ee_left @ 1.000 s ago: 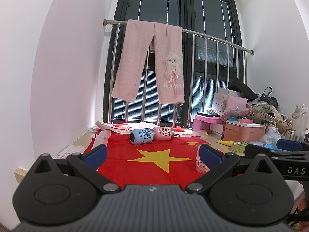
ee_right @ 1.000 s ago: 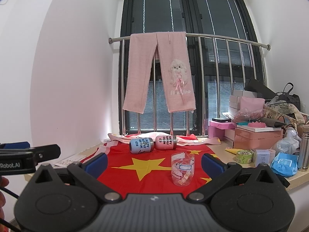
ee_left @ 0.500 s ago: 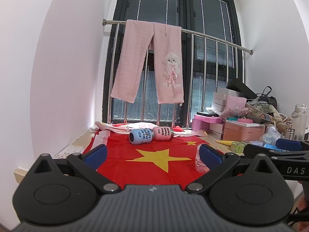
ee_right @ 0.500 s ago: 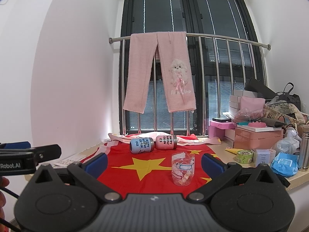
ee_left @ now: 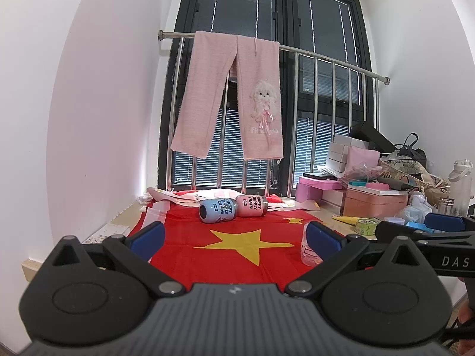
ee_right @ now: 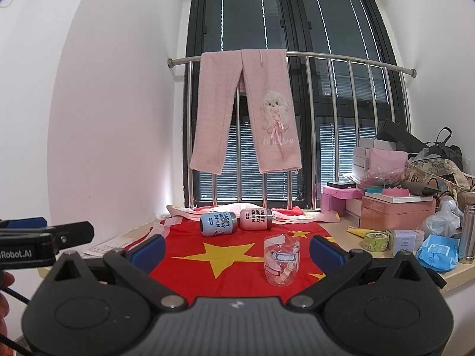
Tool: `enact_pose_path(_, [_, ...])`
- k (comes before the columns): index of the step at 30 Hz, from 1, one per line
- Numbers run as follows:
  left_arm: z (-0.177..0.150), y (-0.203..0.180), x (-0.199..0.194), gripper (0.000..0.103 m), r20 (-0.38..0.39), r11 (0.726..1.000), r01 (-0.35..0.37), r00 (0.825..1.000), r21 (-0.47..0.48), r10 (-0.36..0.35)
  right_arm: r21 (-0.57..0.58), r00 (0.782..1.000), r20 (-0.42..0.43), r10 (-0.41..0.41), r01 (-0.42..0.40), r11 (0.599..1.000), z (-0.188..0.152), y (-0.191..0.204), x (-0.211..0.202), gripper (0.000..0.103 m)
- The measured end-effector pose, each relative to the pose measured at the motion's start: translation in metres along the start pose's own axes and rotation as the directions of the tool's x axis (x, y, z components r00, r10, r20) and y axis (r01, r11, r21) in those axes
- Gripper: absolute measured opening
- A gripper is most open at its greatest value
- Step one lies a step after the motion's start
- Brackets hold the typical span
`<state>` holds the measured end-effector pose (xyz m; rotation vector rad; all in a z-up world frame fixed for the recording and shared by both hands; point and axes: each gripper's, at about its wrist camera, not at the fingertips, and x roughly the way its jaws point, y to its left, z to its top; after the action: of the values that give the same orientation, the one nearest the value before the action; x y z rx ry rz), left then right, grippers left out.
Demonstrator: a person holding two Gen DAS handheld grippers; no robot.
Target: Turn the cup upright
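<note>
A clear plastic cup (ee_right: 281, 260) with cartoon stickers stands on a red flag cloth (ee_right: 225, 255), wider end down. In the left wrist view the cup (ee_left: 308, 253) is half hidden behind my right finger. A blue cup (ee_right: 218, 224) and a pink cup (ee_right: 256, 219) lie on their sides at the back of the cloth; they also show in the left wrist view, blue (ee_left: 217, 210) and pink (ee_left: 251, 206). My left gripper (ee_left: 234, 238) and right gripper (ee_right: 236, 249) are both open, empty and short of the cloth's front edge.
Pink trousers (ee_right: 252, 112) hang on a steel rail before the window. Pink boxes (ee_right: 394, 207), a tape roll (ee_right: 376, 240), a small white box (ee_right: 406, 238), a blue packet (ee_right: 438, 252) and a steel bottle (ee_right: 468, 225) crowd the right of the sill. A white wall is at left.
</note>
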<state>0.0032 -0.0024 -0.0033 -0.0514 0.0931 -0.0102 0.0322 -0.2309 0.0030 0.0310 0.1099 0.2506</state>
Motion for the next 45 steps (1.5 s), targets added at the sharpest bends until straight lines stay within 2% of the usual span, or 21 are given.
enact_pose_path(45, [0.0021, 0.0027, 0.0026, 0.103, -0.006, 1.0, -0.005, 1.0, 0.005, 0.005, -0.001, 1.0, -0.001, 0.008, -0.008, 1.0, -0.0005, 0.0048, 0.0045, 0.103])
